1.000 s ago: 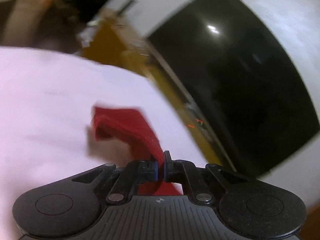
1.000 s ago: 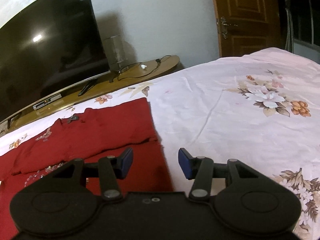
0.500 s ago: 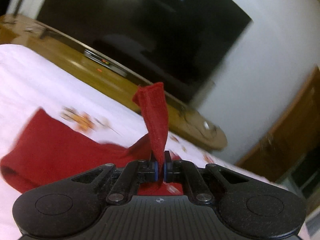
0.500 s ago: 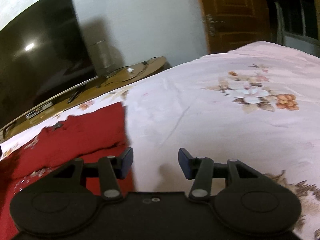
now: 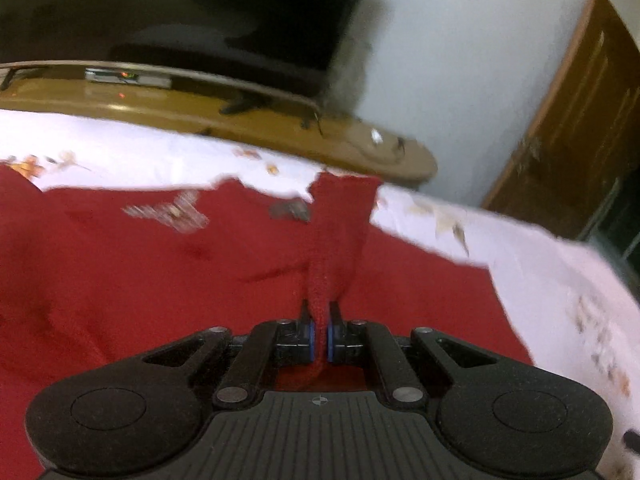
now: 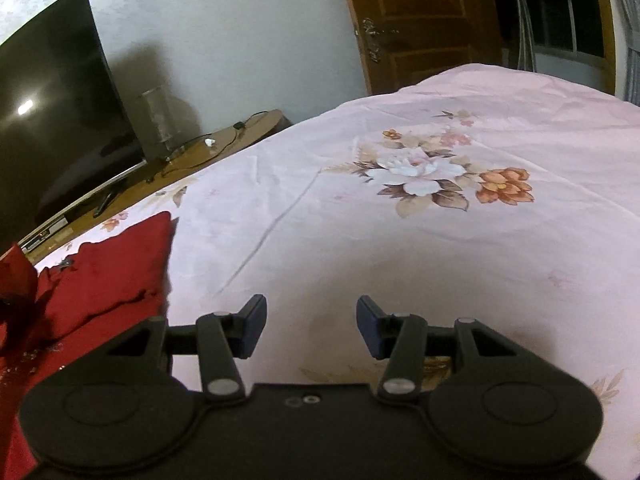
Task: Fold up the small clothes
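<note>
A red garment (image 5: pixel 168 264) with pale embroidery lies spread on the bed. My left gripper (image 5: pixel 320 320) is shut on a strip of this red cloth (image 5: pixel 340 232), which stands up from the jaws above the rest of the garment. In the right wrist view the same garment (image 6: pixel 100 276) lies at the left edge, partly folded over itself. My right gripper (image 6: pixel 311 322) is open over the bare sheet to the right of the garment, nothing between its fingers.
The bed has a pale pink floral sheet (image 6: pixel 440 184). Beyond its far edge stands a low wooden stand (image 5: pixel 248 124) with a large dark television (image 5: pixel 180 16) and cables. A wooden door (image 6: pixel 424 20) is at the back right, a window (image 6: pixel 568 16) beside it.
The left gripper swung far across with the red strip still clamped, rolling upright, and now sits over the spread garment. The right gripper drifted right, off the garment onto bare sheet.
</note>
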